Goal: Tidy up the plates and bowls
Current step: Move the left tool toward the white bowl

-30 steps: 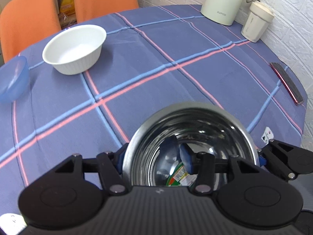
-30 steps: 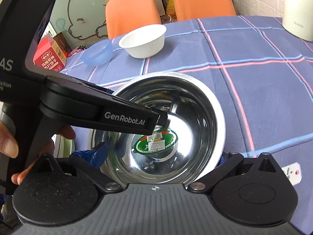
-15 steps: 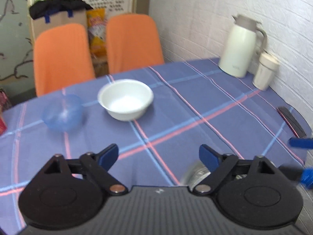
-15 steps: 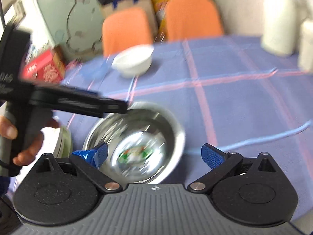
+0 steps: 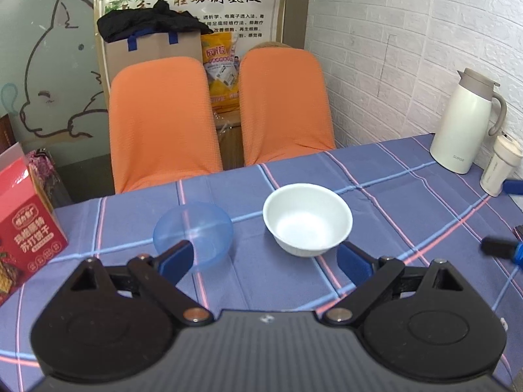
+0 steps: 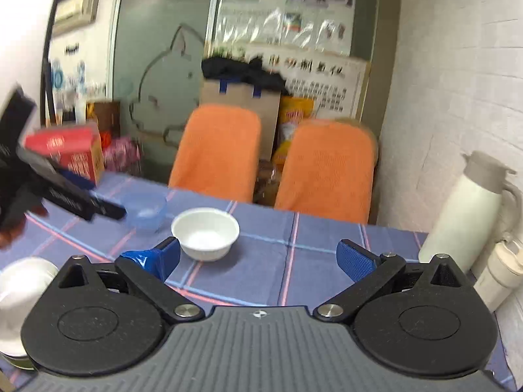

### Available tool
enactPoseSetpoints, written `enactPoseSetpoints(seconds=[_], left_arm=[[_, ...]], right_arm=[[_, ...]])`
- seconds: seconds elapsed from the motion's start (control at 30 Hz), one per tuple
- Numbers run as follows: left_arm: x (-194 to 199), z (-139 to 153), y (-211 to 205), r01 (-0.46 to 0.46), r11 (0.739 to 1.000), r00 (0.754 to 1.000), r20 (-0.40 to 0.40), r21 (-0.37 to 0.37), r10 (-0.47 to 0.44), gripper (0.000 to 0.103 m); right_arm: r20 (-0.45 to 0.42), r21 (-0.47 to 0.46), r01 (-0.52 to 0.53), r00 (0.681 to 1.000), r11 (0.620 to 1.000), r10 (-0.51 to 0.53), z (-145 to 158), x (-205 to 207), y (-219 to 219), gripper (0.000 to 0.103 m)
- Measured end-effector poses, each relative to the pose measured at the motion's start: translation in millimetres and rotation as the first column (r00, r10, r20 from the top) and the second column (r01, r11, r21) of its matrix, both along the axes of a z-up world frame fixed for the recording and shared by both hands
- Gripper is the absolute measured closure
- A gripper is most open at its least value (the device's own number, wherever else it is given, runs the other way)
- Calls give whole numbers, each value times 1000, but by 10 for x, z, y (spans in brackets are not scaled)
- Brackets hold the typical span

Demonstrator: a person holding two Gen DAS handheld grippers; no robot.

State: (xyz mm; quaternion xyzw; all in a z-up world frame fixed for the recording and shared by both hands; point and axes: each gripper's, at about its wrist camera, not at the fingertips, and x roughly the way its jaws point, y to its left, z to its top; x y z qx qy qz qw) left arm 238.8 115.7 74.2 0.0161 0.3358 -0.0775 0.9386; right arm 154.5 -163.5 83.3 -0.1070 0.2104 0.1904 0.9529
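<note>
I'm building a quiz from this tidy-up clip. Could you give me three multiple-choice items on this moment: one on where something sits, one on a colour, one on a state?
1. Where is the white bowl relative to the blue bowl in the left wrist view?
A. To its right
B. Stacked inside it
C. To its left

2. What colour are the two chair backs behind the table?
A. Green
B. Orange
C. Black

3. What is the left gripper doing?
A. Shut on the white bowl
B. Shut on the blue bowl
C. Open, holding nothing

Answers:
1. A: the two bowls stand apart on the checked cloth, the white one on the right.
2. B: both covers are plainly orange.
3. C: its blue-padded fingers stand wide apart above the cloth with nothing between them.
</note>
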Motion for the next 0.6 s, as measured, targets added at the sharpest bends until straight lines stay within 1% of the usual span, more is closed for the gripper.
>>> enactPoseSetpoints(seconds=[0.07,0.13,0.2,0.37,0.47,0.6], left_arm=[[163,5,-41,16,1000,1000,-4,4,-16,9],[381,-16,-111,45,999,999,-18,1,-45,9],[622,-76,-195,73,997,996,-49,3,-73,9],[1232,-352,-348,98,995,984,-147,3,-96,9],[1481,-490,-382,130,991,974,-187,-12,-130,9],[1655,-633,-391,161,987,966,-207,0,-157,9]], right_arm=[[-36,-22,-18,999,1000,18,-93,180,72,13],[-85,-20,-52,995,998,50,-190,369,131,13],[-125,-16,-86,989,996,83,-269,551,194,13],[-195,-95,-95,978,991,75,-515,1047,365,13],[-238,-130,-115,968,985,81,-679,1261,432,13],[-287,-167,-169,951,971,116,-871,1385,499,13]])
